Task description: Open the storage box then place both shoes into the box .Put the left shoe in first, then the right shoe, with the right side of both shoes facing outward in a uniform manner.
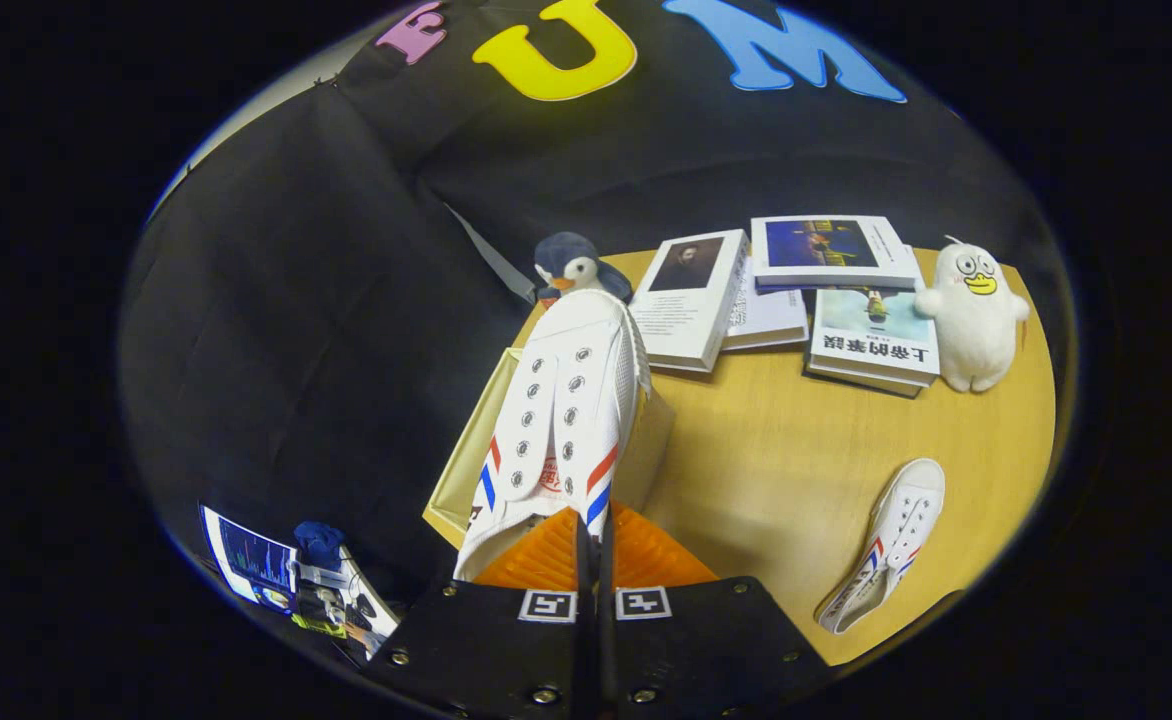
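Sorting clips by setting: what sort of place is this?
Likely a staged demo booth, not a home: a black cloth wall, a wooden table with books and plush toys, and the gripper shut on a white shoe.

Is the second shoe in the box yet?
No: the second shoe lies on the table to the side of the box, while the fingers grip the first shoe over the box.
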A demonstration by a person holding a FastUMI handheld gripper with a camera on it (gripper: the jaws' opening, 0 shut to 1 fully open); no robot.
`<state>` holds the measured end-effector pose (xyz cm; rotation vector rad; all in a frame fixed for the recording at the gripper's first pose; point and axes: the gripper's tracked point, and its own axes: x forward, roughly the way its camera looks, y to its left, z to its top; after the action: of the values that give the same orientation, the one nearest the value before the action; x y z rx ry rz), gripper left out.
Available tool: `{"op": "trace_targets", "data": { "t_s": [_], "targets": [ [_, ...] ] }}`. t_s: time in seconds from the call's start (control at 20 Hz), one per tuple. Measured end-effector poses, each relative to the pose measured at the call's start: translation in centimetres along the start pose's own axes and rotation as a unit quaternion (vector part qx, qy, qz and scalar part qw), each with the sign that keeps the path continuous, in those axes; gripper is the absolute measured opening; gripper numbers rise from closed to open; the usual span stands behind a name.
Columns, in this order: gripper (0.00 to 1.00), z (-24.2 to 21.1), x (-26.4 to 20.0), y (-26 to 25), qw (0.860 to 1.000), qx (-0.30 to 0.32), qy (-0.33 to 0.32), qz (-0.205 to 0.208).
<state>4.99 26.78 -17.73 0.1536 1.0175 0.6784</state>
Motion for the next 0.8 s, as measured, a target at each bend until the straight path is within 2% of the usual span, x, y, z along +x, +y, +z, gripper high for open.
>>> {"op": "trace_targets", "data": {
  "t_s": [0.4, 0.8],
  "targets": [
    [0.00, 0.8, 4.7, 5.2, 0.999, -0.030, 0.036, 0.028],
    [0.00, -0.1, 10.4, 6.2, 0.995, -0.042, 0.082, 0.022]
  ]
}}
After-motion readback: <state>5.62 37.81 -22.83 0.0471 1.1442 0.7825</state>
